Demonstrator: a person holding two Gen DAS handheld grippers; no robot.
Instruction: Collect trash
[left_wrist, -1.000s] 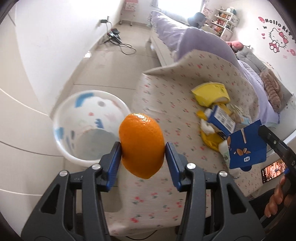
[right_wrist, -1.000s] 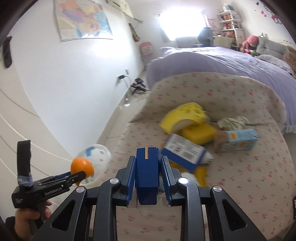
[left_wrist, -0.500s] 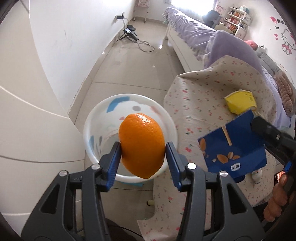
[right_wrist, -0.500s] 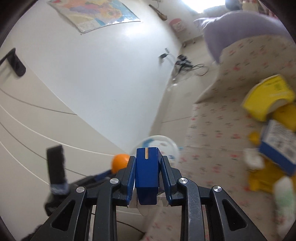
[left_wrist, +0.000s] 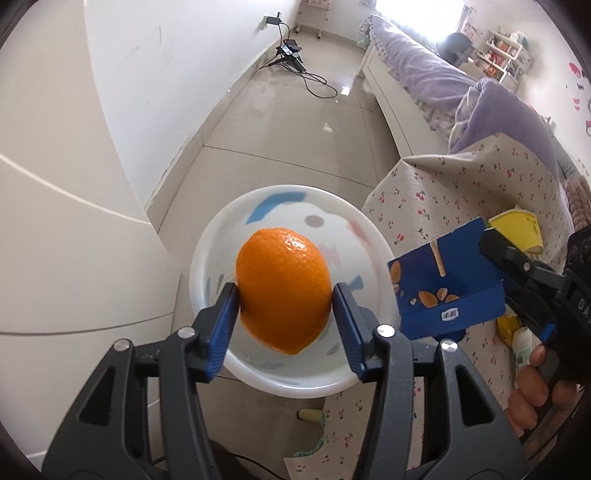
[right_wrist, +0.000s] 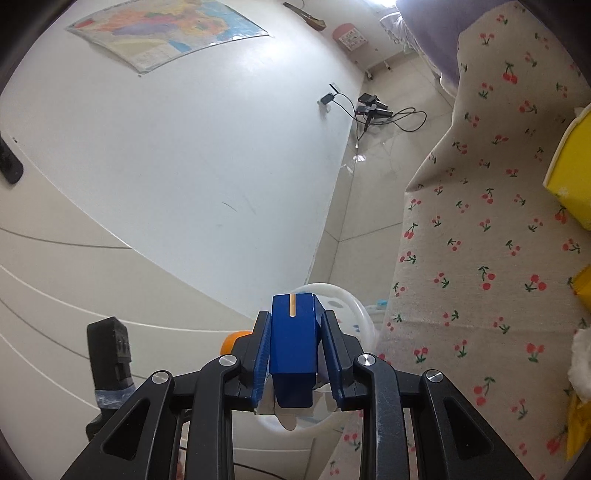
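The left gripper (left_wrist: 286, 314) points down over a white bin (left_wrist: 291, 386), and an orange (left_wrist: 283, 290) sits between its blue pads. The jaws are opening: the left pad touches the peel while a thin gap shows at the right pad, so the grip looks to be letting go. The orange is oval with dimpled, glossy skin, and it hangs right above the bin's round mouth. The bin is smooth plastic with faint blue and pink patches showing through its wall.

Just to the right, the right gripper (right_wrist: 295, 354) has a blue carton (right_wrist: 293, 347) between its jaws, which are also opening; the pads lie close on both sides of the carton, though the frames do not settle whether they press on it. From the left wrist camera the carton (left_wrist: 448, 286) is a flattened box printed with almonds, held at the bin's rim beside the orange. A hand (left_wrist: 535, 384) wraps the right gripper's black handle.

Next to the bin is a surface under a beige cherry-print cloth (right_wrist: 491, 240), its edge draping towards the bin. More litter lies on it: yellow packaging (right_wrist: 570, 173) and a crumpled white wad (right_wrist: 581, 360).

Beyond are a shiny tiled floor (left_wrist: 295, 122), a tangle of black cables (left_wrist: 295, 62) by a plain white wall, and a bed with purple bedding (left_wrist: 424, 70).
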